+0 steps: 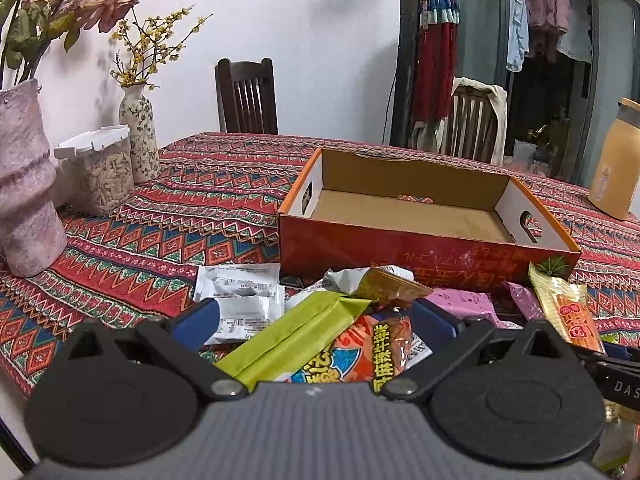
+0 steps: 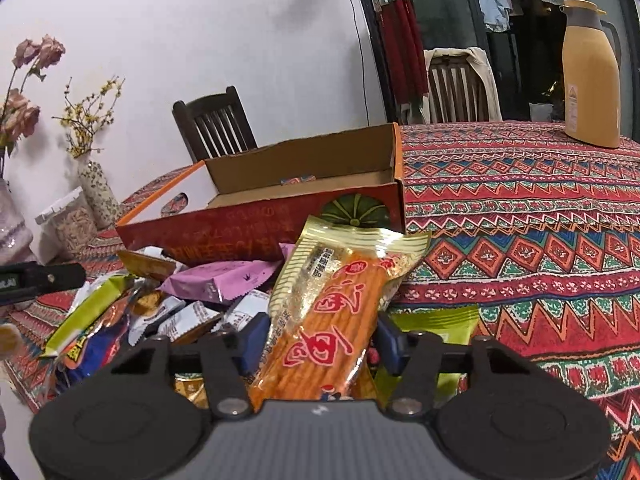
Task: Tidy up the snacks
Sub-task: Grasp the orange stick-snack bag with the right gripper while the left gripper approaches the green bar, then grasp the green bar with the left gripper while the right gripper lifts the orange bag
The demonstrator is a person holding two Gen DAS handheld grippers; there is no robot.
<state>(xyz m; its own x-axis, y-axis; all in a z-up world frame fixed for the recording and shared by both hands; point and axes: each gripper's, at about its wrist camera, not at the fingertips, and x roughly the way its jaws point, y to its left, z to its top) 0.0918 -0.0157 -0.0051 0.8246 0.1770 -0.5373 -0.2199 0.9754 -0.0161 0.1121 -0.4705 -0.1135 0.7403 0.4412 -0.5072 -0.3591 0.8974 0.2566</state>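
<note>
An open red cardboard box [image 1: 424, 254] stands empty on the patterned tablecloth; it also shows in the right wrist view [image 2: 256, 232]. A pile of snack packets lies in front of it. My left gripper [image 1: 320, 316] is open over the pile, its fingers on either side of a green packet [image 1: 296, 336] and an orange-blue packet [image 1: 372, 352]. My right gripper [image 2: 322, 340] is shut on an orange stick-snack packet [image 2: 332, 308], held tilted up above the pile; that packet also shows in the left wrist view [image 1: 568, 312]. Purple packets [image 2: 224, 280] lie by the box.
A pink vase [image 1: 24, 184], a clear lidded jar of seeds [image 1: 100, 172] and a floral vase [image 1: 138, 136] stand at the table's left. A yellow thermos jug [image 2: 590, 80] stands at the far right. Wooden chairs [image 1: 246, 96] stand behind the table.
</note>
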